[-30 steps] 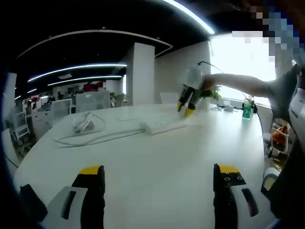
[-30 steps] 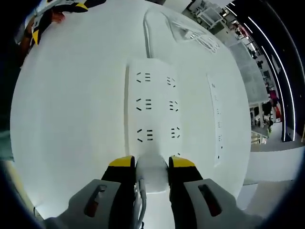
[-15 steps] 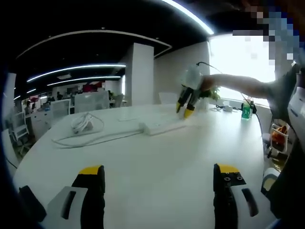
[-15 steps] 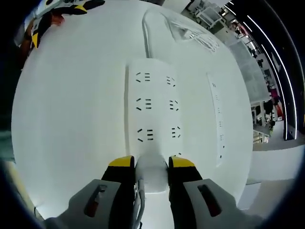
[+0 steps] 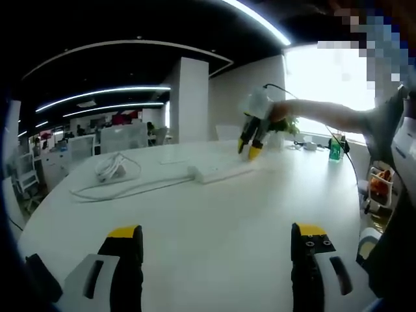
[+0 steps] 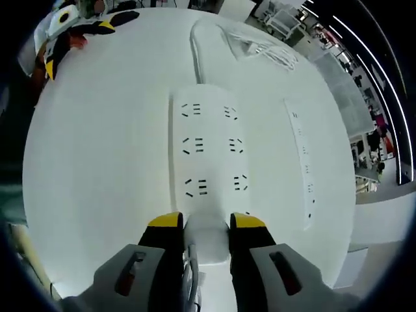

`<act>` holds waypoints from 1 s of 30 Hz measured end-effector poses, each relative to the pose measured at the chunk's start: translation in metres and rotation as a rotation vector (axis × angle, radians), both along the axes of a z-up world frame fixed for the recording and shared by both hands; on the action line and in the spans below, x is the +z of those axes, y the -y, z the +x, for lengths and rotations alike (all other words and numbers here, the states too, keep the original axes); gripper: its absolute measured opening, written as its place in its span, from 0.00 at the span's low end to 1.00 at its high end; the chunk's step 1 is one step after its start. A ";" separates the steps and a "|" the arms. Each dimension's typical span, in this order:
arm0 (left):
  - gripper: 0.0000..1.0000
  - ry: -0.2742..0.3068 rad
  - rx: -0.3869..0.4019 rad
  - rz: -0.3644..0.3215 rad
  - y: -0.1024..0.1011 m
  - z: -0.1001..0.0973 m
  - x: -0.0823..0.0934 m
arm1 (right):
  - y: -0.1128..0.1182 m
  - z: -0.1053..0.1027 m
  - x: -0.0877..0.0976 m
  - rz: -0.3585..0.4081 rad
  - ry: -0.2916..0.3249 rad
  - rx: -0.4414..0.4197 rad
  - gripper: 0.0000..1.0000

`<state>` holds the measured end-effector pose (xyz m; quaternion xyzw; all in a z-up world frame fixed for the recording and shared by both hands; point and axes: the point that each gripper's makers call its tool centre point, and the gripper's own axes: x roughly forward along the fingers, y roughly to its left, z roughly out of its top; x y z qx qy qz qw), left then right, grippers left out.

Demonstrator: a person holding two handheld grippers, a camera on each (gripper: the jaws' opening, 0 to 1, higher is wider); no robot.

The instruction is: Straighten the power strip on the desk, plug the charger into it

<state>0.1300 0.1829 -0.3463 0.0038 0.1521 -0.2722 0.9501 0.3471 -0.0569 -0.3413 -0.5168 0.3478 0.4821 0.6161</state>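
Desk (image 5: 214, 227): white, rounded top, bearing all items listed. Power strip (image 6: 209, 153): white, flat on the desk, two columns of sockets facing up; in the right gripper view it runs straight away from the jaws, its near end directly beyond the yellow tips; in the left gripper view it lies far across the desk (image 5: 218, 171), well apart from that view's jaws. Cable (image 6: 198, 49): white, leaves the strip's far end and loops toward a loose coil (image 5: 112, 167). Charger (image 6: 207, 235): white block, pinched between the jaws of the right gripper (image 6: 207, 224), poised at the strip's near end; whether it touches the strip cannot be told. The right gripper also shows in the left gripper view (image 5: 251, 136), tips pointing down above the strip's end, held by a person's outstretched arm (image 5: 325, 116). Left gripper (image 5: 216, 235): jaws spread wide, nothing between them, low over bare desk. Second strip-like white bar (image 6: 300, 166): lies beside the power strip, apart from it. Green bottle (image 5: 335, 149): at the desk's far edge.
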 end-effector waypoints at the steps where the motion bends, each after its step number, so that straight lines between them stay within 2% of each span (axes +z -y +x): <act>1: 0.97 0.001 -0.001 0.000 0.000 0.000 0.000 | 0.000 0.000 0.000 -0.006 0.003 0.000 0.24; 24: 0.97 0.003 0.017 -0.001 -0.011 -0.004 0.001 | 0.001 -0.004 -0.002 -0.044 0.024 -0.002 0.25; 30: 0.97 0.000 0.014 0.006 -0.012 -0.004 0.001 | 0.001 -0.004 -0.001 -0.032 0.021 -0.009 0.26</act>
